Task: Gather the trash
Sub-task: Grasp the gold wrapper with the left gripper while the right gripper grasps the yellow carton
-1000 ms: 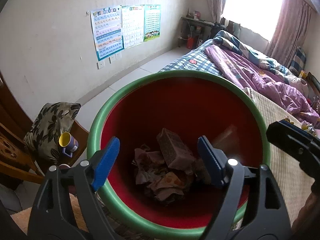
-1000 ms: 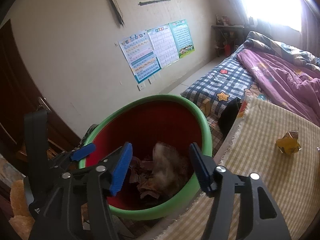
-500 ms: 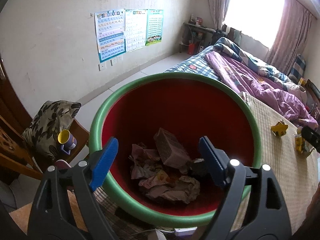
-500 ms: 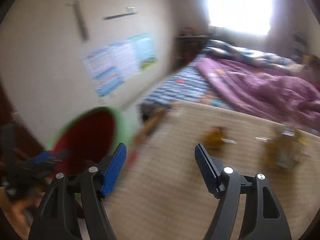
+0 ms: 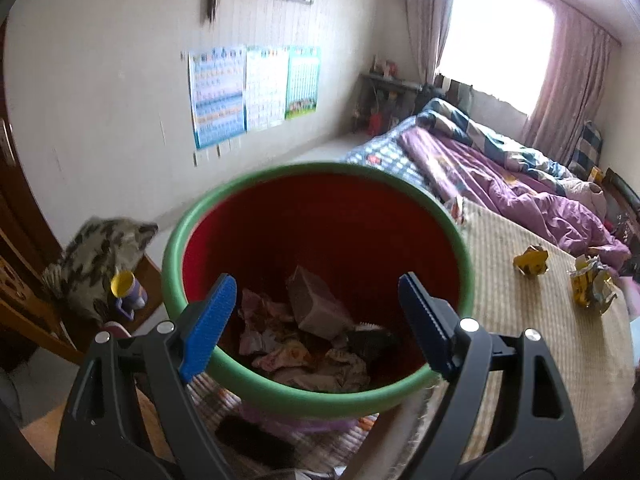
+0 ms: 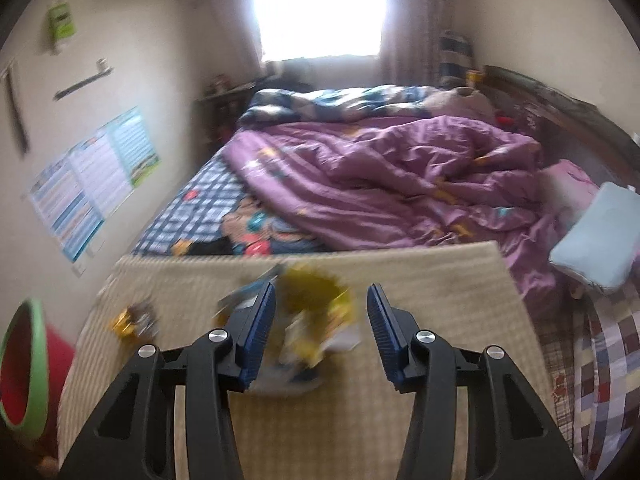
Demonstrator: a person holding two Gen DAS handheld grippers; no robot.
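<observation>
Yellow crumpled wrapper (image 6: 316, 320), blurred so its long axis is unreadable, lies on the woven mat (image 6: 440, 280) between the right gripper's (image 6: 321, 328) open fingers. Left gripper (image 5: 316, 328) gapes empty before the upward-facing red bin (image 5: 320, 392); mat edges lie well apart.

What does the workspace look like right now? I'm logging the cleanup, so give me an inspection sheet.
Surface: beige mat on the bed.
Job's things: green-rimmed bin holding crumpled trash; two yellow wrappers on the mat, large and small.
Clutter: mug, cushion, blue pillow.
Grippers: left gripper open over bin; right gripper open around large wrapper.
Cables: nothing seen.
Surroundings: purple quilt, wall posters, window.
</observation>
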